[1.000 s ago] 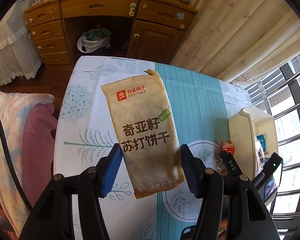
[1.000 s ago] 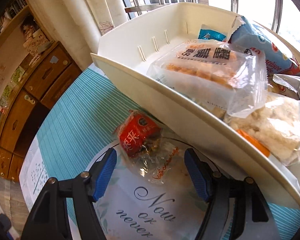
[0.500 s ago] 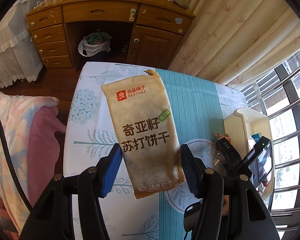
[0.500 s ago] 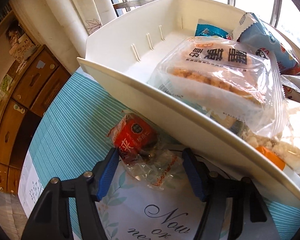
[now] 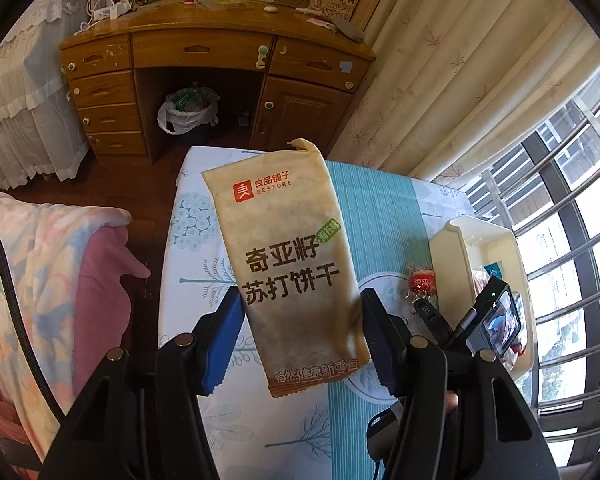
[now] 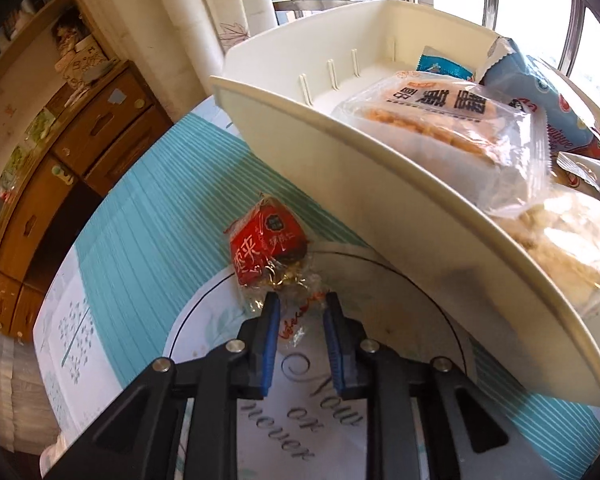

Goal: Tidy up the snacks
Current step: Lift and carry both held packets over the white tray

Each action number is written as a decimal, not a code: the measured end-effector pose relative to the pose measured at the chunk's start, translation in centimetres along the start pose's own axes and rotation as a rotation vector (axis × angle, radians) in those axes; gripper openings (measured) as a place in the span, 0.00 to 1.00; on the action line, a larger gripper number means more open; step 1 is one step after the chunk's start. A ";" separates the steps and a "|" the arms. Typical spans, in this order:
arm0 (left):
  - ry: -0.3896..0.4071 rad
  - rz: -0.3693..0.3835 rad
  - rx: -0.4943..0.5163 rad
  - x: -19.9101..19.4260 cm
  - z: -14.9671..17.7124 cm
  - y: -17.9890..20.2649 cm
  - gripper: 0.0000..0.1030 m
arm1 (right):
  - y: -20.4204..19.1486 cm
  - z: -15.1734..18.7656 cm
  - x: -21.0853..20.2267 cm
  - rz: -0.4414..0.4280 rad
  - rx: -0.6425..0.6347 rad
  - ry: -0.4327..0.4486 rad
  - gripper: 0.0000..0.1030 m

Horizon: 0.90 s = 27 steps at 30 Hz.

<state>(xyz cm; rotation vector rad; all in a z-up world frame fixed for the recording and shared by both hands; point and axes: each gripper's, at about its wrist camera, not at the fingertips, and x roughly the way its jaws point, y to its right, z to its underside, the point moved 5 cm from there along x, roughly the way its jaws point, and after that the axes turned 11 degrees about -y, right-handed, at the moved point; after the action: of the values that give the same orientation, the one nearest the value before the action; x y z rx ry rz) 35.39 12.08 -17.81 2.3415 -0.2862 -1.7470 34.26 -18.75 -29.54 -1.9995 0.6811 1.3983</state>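
Right wrist view: we see the right claw (image 6: 299,320) has just been closing, its blue pads now pinching the clear tail of the red snack packet (image 6: 270,242); a second ago they stood wide either side of it. Packet lies on the surface (image 6: 148,232), just beside the outer wall of the cream bin (image 6: 380,168). Left wrist view: the left claw (image 5: 302,340) grips the tan cracker pack (image 5: 284,256) same as before, held in the air; more floor and the whole wooden desk (image 5: 216,56) show now, so it has risen above the surface. Hard to make out: the red packet's contents behind crinkled film, whether its tail has left the surface, and the bin's far-side snacks, cut off at the frame edge. Left view shows only part of the right claw's body.
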 end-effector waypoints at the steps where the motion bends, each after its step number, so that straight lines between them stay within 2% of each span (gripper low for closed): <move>1: 0.002 0.002 0.002 -0.5 0.3 -0.1 0.55 | -0.1 0.3 -0.4 -0.008 -0.011 0.001 0.17; 8: 0.029 0.024 0.013 -3.7 3.3 -0.5 0.56 | -0.3 3.7 -3.7 -0.057 -0.090 -0.003 0.13; 16: 0.048 0.046 0.035 -5.9 6.2 0.0 0.56 | 0.9 7.8 -6.1 -0.091 -0.167 -0.027 0.12; 27: 0.085 0.057 0.093 -7.9 9.2 3.4 0.56 | 3.7 9.2 -9.7 -0.124 -0.239 0.002 0.12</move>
<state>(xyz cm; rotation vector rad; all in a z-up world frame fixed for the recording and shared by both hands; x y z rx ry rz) 24.27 10.59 -12.21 2.4386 -0.4247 -1.6374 22.71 -13.95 -23.52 -2.1861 0.3979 1.4594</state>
